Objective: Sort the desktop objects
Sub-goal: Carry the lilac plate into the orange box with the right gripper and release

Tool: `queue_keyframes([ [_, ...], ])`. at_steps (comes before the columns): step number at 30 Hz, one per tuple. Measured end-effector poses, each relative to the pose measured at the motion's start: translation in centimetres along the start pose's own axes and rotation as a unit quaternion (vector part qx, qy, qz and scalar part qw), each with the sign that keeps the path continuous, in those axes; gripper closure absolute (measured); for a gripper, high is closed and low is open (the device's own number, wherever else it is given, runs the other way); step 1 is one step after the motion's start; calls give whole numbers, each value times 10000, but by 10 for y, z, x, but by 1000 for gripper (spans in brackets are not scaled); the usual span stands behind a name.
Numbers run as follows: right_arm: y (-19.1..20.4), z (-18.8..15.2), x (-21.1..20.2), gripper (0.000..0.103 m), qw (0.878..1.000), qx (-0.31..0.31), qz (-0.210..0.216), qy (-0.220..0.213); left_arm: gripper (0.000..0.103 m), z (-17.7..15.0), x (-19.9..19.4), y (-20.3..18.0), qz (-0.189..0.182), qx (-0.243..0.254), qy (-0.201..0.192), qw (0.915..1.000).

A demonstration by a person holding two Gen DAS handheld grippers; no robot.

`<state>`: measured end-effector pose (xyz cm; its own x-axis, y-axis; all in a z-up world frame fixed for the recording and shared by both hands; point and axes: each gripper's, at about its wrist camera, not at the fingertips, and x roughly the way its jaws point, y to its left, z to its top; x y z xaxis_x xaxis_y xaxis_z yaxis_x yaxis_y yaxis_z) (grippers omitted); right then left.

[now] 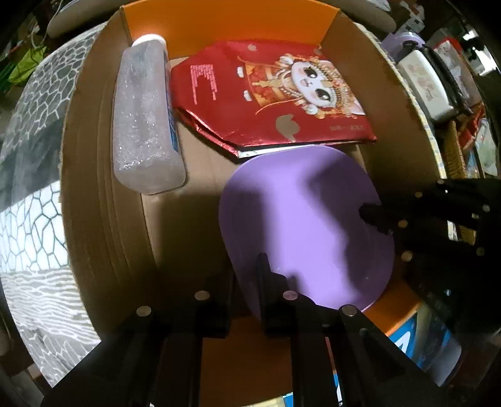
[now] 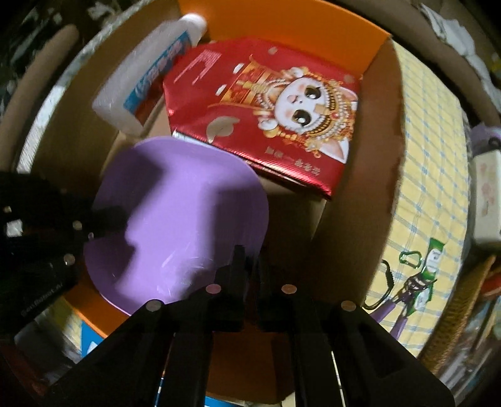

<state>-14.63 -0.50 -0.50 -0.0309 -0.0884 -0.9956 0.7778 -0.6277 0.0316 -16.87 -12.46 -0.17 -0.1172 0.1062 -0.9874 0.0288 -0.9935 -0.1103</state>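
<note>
A purple plate (image 1: 297, 219) (image 2: 181, 203) lies tilted inside a cardboard box (image 1: 103, 188) (image 2: 360, 219), its far edge resting on a red cartoon-printed carton (image 1: 275, 94) (image 2: 266, 109). Beside the carton lies a clear glittery bottle (image 1: 144, 119) (image 2: 147, 72) with a white cap. Both grippers point down into the box. My left gripper (image 1: 247, 281) (image 2: 109, 219) has the plate's near rim between its narrow jaws. My right gripper (image 2: 250, 266) (image 1: 372, 219) is closed on the rim at the opposite side.
The box has orange inner flaps (image 1: 228, 22). A grey crackle-patterned cloth (image 1: 31, 188) lies left of it and a yellow checked cloth (image 2: 432, 188) right, carrying a green carabiner (image 2: 410, 258). A white case (image 1: 426, 87) and a wicker basket (image 1: 454, 150) stand beyond.
</note>
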Motion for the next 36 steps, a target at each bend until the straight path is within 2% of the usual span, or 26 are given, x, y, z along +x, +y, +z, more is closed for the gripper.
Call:
queue_keyframes([
  [7,6,-6,7,90,9991,-201,-371,107,90,1,15,-8,135,46,175,9997],
  [8,5,-8,2,86,9990,-228,-388,60,90,1,16,-10,140,56,198,9997],
  [10,1,-11,-12,75,9998,-128,-142,-108,90,1,19,-12,183,44,227,9996],
  [12,-6,-15,-32,52,9992,-59,81,-397,90,2,21,-14,229,14,248,9994],
  [13,-10,-17,-41,49,9986,-12,114,-520,90,2,22,-14,247,0,254,9994],
  [17,-36,-32,-77,48,9936,241,441,-1012,90,4,25,-22,317,5,284,9991],
  [21,-45,-22,-99,48,9891,445,509,-1312,90,5,30,-36,415,102,314,9986],
  [25,-57,-28,-108,48,9875,571,542,-1362,89,5,34,-47,491,167,301,9982],
  [30,-64,-36,-95,48,9866,758,564,-1327,86,5,37,-57,586,228,230,9978],
  [32,-68,-38,-89,48,9868,794,567,-1295,80,2,38,-61,629,313,203,9973],
  [33,-70,-39,-88,48,9867,810,564,-1292,68,0,38,-64,600,338,174,9975],
  [34,-71,-41,-86,48,9867,822,565,-1287,48,-2,37,-65,544,325,137,9979],
  [36,-72,-44,-83,48,9866,839,577,-1274,25,-8,30,-69,416,286,-3,9987],
])
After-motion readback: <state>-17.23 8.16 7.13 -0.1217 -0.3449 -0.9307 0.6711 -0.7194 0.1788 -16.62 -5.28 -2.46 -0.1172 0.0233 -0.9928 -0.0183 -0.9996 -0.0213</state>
